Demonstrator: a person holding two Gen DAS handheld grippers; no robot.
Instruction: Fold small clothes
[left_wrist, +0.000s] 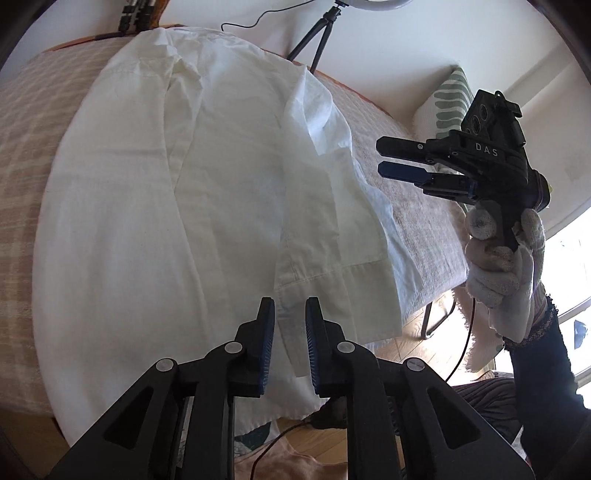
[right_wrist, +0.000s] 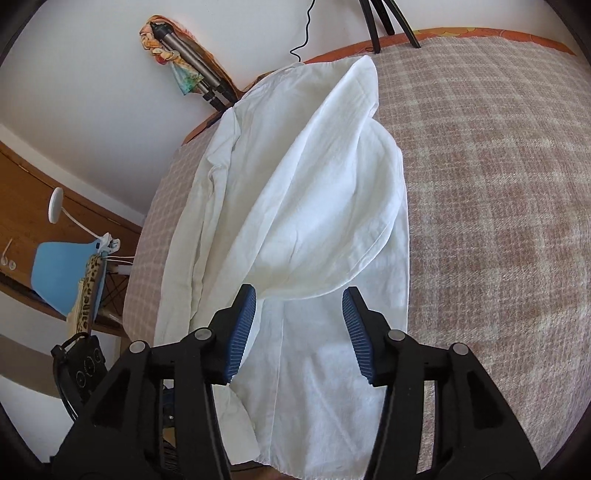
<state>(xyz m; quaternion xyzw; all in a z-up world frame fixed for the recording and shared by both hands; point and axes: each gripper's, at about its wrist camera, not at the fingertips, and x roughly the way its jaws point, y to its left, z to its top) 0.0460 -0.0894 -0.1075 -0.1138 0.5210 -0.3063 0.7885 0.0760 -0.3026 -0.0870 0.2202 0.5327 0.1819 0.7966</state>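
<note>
A white shirt (left_wrist: 221, 184) lies spread lengthwise on the beige checked cover (left_wrist: 29, 155), its hem at the near edge. In the right wrist view one side of the shirt (right_wrist: 295, 184) is folded over the body in a loose, puffed flap. My left gripper (left_wrist: 290, 314) hovers over the hem with a narrow gap between its blue pads and no cloth pinched. My right gripper (right_wrist: 299, 306) stands open above the lower end of the folded flap, gripping nothing. It also shows in the left wrist view as the right gripper (left_wrist: 382, 158), held by a gloved hand (left_wrist: 498, 266) off the shirt's right side.
The checked cover (right_wrist: 498, 184) stretches bare to the right of the shirt. A black tripod (left_wrist: 317, 37) stands at the far edge and a leaf-patterned cushion (left_wrist: 450, 99) to the right. A blue chair (right_wrist: 59, 273) and a white lamp (right_wrist: 55, 210) stand at the left, with wooden floor below.
</note>
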